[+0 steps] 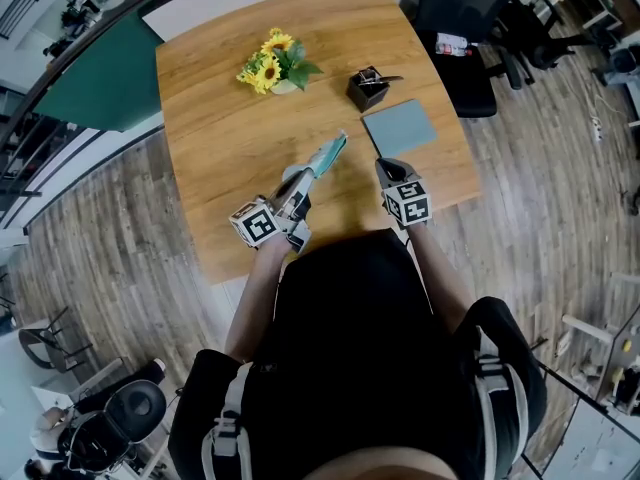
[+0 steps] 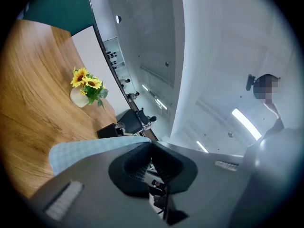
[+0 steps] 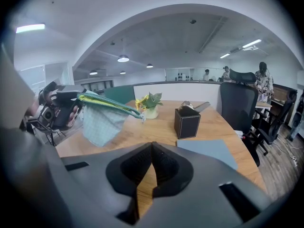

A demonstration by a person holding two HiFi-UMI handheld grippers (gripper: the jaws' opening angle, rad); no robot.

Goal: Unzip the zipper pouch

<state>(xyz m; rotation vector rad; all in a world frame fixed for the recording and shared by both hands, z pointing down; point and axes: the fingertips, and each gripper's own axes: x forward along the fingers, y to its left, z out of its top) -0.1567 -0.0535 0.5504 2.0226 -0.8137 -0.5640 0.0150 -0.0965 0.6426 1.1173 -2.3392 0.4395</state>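
My right gripper point(image 3: 152, 148) has its jaws pressed together on nothing, with only bare wood showing past them, so it has no part in the unzipping yet. My left gripper point(image 2: 151, 144) is clamped on one end of the pale blue-green checked fabric zipper pouch point(image 3: 101, 118). It holds the pouch up off the light wooden table point(image 1: 215, 138), above the near edge, up and to the left of my right jaws and well apart from them. The green zipper runs along the pouch's top to a small metal pull point(image 3: 141, 117) at the free end. I judge the step in hand is grasping that pull. My right jaws must open, reach up-left, pinch it, then draw it along the teeth.
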